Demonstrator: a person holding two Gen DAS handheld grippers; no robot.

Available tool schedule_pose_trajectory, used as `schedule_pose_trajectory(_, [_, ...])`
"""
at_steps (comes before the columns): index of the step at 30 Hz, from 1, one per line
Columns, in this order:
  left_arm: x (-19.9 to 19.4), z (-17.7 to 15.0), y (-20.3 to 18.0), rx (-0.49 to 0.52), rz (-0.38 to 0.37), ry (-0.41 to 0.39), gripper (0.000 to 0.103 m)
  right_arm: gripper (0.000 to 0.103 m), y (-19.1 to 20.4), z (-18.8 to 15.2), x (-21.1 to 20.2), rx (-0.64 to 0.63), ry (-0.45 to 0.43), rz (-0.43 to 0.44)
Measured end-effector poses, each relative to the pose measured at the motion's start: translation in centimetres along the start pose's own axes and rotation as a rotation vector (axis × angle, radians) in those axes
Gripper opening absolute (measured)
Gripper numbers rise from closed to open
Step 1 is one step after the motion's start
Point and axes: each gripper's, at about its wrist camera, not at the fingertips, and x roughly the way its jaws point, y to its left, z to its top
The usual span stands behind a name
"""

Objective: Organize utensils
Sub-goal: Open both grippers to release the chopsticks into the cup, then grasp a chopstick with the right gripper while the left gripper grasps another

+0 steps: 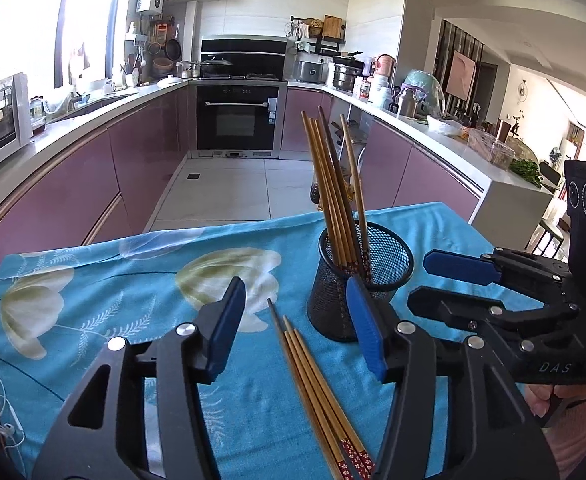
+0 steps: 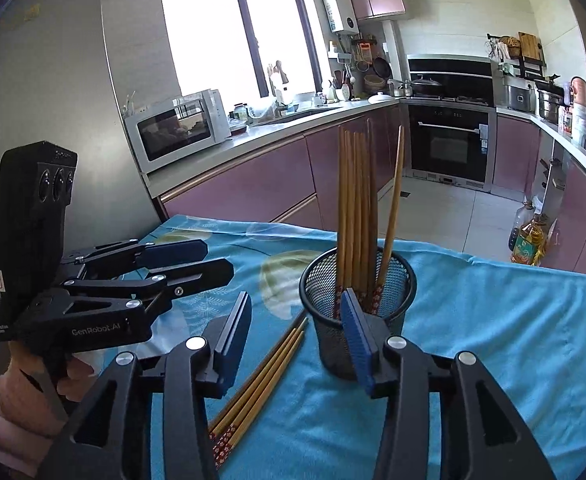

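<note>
Both tongs gape, empty — left, right; mesh cup beside 4 loose chopsticks.

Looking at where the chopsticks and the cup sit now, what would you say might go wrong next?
1. The mesh cup already holds tall chopsticks leaning to one side; a bump from the open right gripper may tip it.
2. The loose chopsticks lie bunched on the blue cloth; the open left gripper may grab several or snag the fabric.
</note>
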Motion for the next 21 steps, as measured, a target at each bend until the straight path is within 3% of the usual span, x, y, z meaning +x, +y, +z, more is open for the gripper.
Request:
schedule_pose_trajectory(5, [-0.6, -1.9, 0.5, -0.008, 0.025, 0.024, 0.056, 0.047, 0.7, -2.4, 1.5, 0.017, 0.07, 0.025])
schedule_pose_trajectory(12, [0.1, -5.8, 2.4, -0.034, 0.058, 0.119, 0.056, 0.047, 1.6, -6.0, 3.6, 0.028, 0.18, 0.034])
schedule_pose_trajectory(21, [1.3, -9.0, 2.8, -0.049, 0.055, 0.197, 0.056, 0.047, 2.9, -7.9, 4.9, -0.004, 0.238, -0.01])
